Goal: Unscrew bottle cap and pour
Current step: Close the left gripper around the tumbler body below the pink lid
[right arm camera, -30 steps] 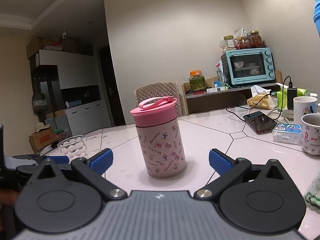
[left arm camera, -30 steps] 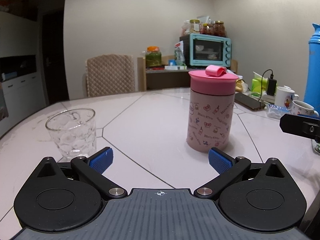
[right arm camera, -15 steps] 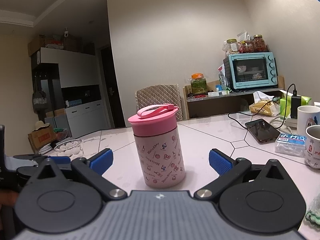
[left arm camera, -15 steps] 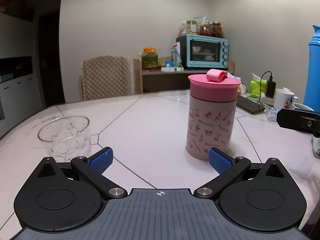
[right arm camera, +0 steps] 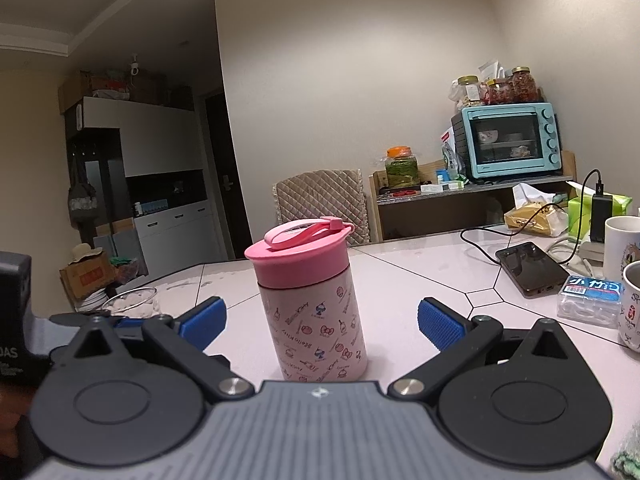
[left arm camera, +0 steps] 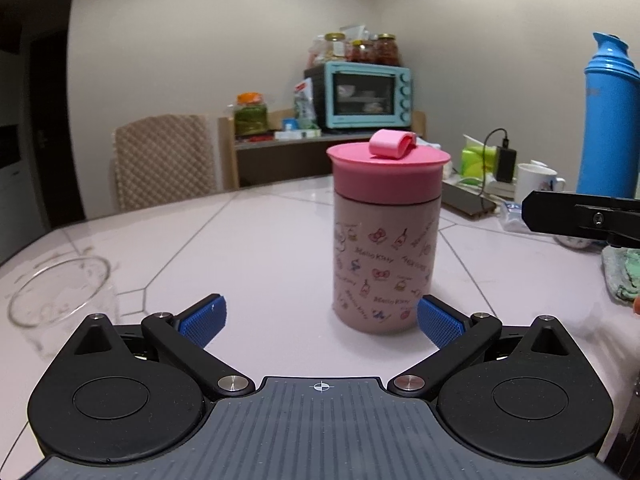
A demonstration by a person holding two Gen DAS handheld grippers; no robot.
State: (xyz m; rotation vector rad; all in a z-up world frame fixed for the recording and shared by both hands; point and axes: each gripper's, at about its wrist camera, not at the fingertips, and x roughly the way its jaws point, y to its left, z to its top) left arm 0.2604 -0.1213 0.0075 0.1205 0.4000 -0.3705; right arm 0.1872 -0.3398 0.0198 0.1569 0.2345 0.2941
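Observation:
A pale pink patterned bottle (left arm camera: pixel 386 256) with a darker pink screw cap (left arm camera: pixel 387 172) stands upright on the white table. My left gripper (left arm camera: pixel 320 318) is open, low near the table, with the bottle's base just ahead and toward its right finger. In the right wrist view the same bottle (right arm camera: pixel 314 320) stands between the wide-apart blue pads of my open right gripper (right arm camera: pixel 320 322), touching neither; its cap (right arm camera: pixel 298 256) has a loop strap. A clear empty glass (left arm camera: pixel 60 300) stands left of the left gripper, also seen as glass (right arm camera: pixel 130 302).
A tall blue flask (left arm camera: pixel 610 120) stands at the right with white mugs (right arm camera: pixel 622 252), a phone (right arm camera: pixel 532 266) on a cable and a tissue pack (right arm camera: pixel 592 300). A green cloth (left arm camera: pixel 624 272) lies right. A chair (left arm camera: pixel 168 160) and a teal oven (left arm camera: pixel 360 98) are behind.
Both grippers have come closer to the bottle and lower. The bottle now looms larger in both views, and the glass has slid to the left edge of the left view.

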